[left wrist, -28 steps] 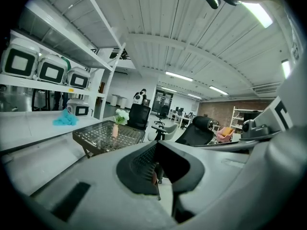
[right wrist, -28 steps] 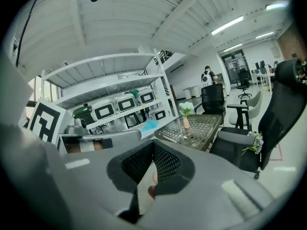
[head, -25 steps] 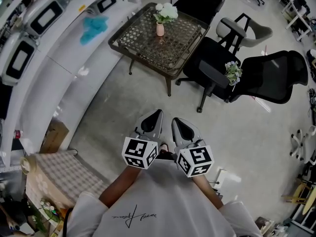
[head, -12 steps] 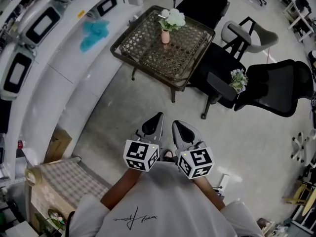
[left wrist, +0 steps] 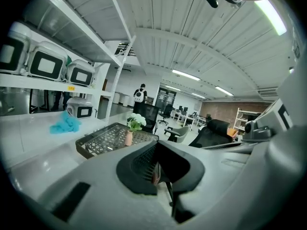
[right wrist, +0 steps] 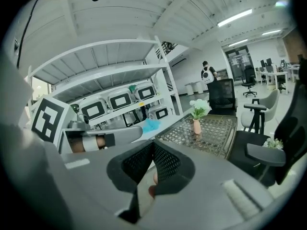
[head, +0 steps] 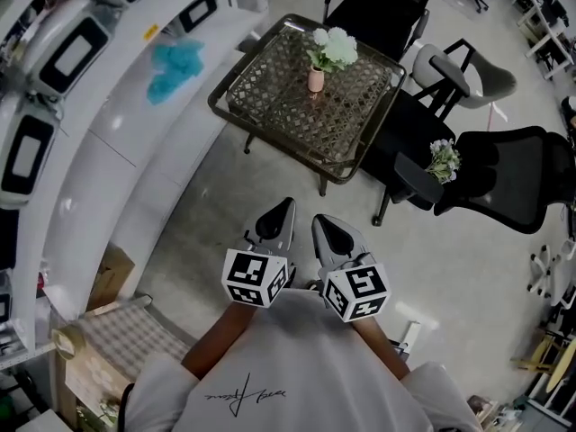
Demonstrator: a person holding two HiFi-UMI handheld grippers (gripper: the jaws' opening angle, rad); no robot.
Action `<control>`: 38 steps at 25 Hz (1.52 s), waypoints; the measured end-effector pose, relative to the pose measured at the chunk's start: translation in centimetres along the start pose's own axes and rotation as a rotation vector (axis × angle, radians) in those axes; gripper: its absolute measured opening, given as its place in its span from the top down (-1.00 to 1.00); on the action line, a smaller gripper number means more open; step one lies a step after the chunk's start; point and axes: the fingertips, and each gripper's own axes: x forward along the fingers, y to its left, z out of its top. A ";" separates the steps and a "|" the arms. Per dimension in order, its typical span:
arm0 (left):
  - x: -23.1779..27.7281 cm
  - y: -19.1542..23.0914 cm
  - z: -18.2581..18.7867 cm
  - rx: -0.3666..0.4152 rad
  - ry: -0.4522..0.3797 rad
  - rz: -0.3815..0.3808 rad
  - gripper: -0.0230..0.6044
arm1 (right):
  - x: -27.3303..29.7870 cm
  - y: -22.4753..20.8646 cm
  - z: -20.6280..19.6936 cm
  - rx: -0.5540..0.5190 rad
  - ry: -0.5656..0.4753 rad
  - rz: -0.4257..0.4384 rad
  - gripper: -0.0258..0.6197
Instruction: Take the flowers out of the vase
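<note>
**Both grippers before the desk.** I am holding the left gripper (head: 284, 211) and the right gripper (head: 322, 223) side by side in front of my chest. Both are pointing toward the square, dark, wicker-topped desk (head: 270, 106). The fingers of each are pressing together at the tips and gripping nothing. The bunch of white flowers with green leaves (head: 333, 47) is standing upright in the small pink vase (head: 316, 80). The vase is sitting near the desk's far edge, well apart from both grippers. A second small pale bunch (head: 443, 158) is lying on a black office chair (head: 400, 129) beside the desk's right corner.
</note>
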 end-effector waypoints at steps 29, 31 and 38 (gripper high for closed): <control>2.7 10.5 3.9 0.000 -0.014 -0.084 0.93 | 10.4 1.3 3.6 -0.016 -0.032 -0.122 0.92; 3.3 10.7 4.2 0.003 -0.014 -0.088 0.93 | 10.7 1.0 3.9 -0.013 -0.034 -0.124 0.92; 6.0 11.3 5.0 0.014 0.009 -0.117 0.93 | 12.7 -0.9 5.3 0.009 -0.041 -0.141 0.92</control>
